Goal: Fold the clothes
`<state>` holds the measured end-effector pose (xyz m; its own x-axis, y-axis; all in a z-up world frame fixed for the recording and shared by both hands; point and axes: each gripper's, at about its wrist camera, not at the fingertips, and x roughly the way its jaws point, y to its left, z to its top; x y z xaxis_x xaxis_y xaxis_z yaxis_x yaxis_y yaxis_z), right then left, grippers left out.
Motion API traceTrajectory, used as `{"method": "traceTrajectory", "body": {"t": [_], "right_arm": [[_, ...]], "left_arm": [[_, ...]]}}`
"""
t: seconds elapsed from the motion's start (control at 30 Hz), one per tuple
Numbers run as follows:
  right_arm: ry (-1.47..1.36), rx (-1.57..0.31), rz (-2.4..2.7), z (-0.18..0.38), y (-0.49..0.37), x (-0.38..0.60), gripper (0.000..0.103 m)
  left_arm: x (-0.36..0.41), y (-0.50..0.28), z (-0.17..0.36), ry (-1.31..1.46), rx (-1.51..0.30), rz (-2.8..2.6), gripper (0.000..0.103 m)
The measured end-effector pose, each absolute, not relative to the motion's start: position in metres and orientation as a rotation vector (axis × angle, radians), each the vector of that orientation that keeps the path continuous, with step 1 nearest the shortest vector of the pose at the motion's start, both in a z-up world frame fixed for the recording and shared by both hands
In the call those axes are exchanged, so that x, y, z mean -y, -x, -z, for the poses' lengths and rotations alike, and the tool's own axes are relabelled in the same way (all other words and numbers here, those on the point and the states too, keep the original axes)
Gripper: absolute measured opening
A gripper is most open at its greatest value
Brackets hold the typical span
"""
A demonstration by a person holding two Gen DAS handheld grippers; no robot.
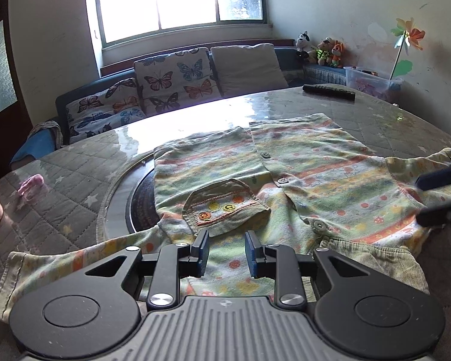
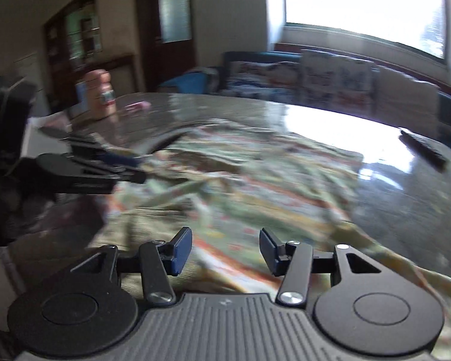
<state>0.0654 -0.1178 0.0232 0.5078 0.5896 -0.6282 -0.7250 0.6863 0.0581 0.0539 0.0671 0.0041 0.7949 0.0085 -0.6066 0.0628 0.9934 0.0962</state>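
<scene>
A: While the striped garment (image 1: 300,177) lies spread across the glossy table (image 1: 375,120), where do the two grippers stand?

B: The left gripper (image 1: 227,251) hovers over the near edge of the cloth, its jaws a little apart with nothing between them. One sleeve (image 1: 225,207) is folded in over the front, its cuff showing small round patches.

A: And the other one?

B: The right gripper (image 2: 225,251) is over the garment's other side. Its view is smeared with blur, but the pads (image 2: 182,251) stand apart and only cloth shows below the gap, none of it pinched. From the left wrist view its dark fingers (image 1: 439,177) come in at the right edge, above the far sleeve.

A: Anything else on the table?

B: A black remote control (image 1: 329,91) lies near the far edge, well apart from the garment. A small pink thing (image 1: 31,185) sits off to the left. Behind the table is a sofa with butterfly cushions (image 1: 174,79), and stuffed toys (image 1: 321,49) sit in the corner under the window (image 1: 180,0).
</scene>
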Motion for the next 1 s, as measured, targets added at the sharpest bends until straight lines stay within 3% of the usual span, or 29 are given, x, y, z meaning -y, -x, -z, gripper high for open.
{"method": "traceTrajectory", "body": {"t": [0.23, 0.33, 0.4, 0.47, 0.77, 1.0], "right_arm": [[0.301, -0.678, -0.919, -0.01, -0.054, 0.068, 0.037], [0.316, -0.703, -0.921, -0.001, -0.053, 0.061, 0.027], [0.319, -0.716, -0.91, 0.003, -0.053, 0.06, 0.012], [0.294, -0.715, -0.893, 0.001, -0.054, 0.067, 0.006], [0.092, -0.666, -0.806, -0.031, -0.064, 0.117, 0.004], [0.025, -0.704, -0.801, -0.026, -0.074, 0.125, 0.004]], "left_arm": [[-0.073, -0.052, -0.004, -0.089, -0.646, 0.019, 0.028], [-0.073, -0.053, -0.003, -0.083, -0.646, 0.024, 0.028], [-0.072, -0.056, -0.001, -0.078, -0.649, 0.028, 0.028], [-0.071, -0.06, 0.0, -0.074, -0.654, 0.03, 0.028], [-0.06, -0.083, 0.008, -0.071, -0.671, 0.075, 0.028], [-0.042, -0.09, 0.017, -0.103, -0.68, 0.142, 0.026]]}}
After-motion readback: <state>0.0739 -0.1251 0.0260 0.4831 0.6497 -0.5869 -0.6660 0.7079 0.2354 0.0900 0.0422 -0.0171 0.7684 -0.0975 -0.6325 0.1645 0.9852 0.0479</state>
